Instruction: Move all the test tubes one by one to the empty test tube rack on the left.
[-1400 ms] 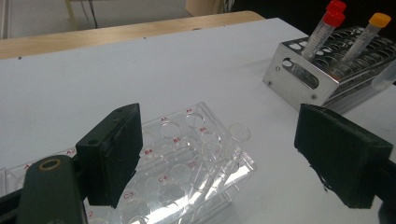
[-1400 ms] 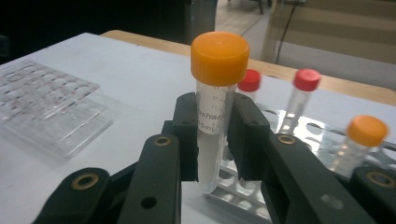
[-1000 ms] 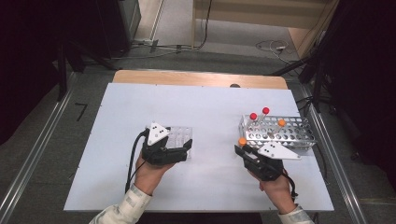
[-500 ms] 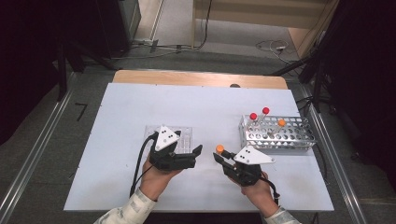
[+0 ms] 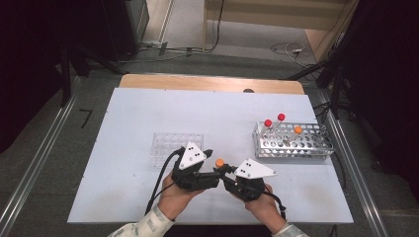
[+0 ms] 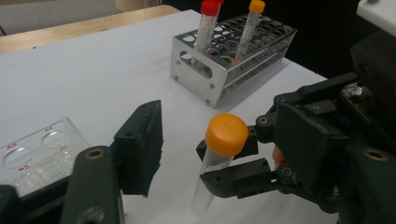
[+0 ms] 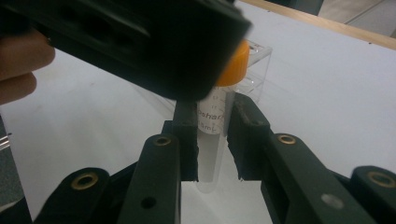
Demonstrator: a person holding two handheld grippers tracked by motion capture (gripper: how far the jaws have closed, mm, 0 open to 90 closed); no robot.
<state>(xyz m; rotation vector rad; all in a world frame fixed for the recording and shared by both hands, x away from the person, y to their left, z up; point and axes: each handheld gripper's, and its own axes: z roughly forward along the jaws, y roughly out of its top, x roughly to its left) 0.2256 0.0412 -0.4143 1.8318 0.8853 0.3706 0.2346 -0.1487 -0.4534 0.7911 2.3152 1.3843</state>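
- The right gripper (image 5: 223, 171) is closed on an orange-capped tube (image 6: 218, 158); its 2 jaws pinch the clear body just below the cap, and the tube stands nearly upright above the white table (image 5: 148, 113).
- In the right gripper view the same tube (image 7: 219, 112) sits between the 2 black jaws, printed markings on its wall, the cap partly hidden by the left gripper's body, which is close in front.
- The left gripper (image 5: 207, 160) has its jaws spread wide and holds nothing; in the left gripper view 1 jaw stands just left of the tube, apart from it.
- Taking the metal tube rack (image 5: 292, 140) as landmark: the held tube is well to the left of it and nearer the person, at the table's front middle.
- In the rack stand 2 red-capped tubes (image 5: 274, 120) and 1 other orange-capped tube (image 5: 297, 130), all upright towards its back row.
- A clear well plate (image 5: 170, 146) lies flat on the table further left of the rack than the held tube, just beyond the left gripper.
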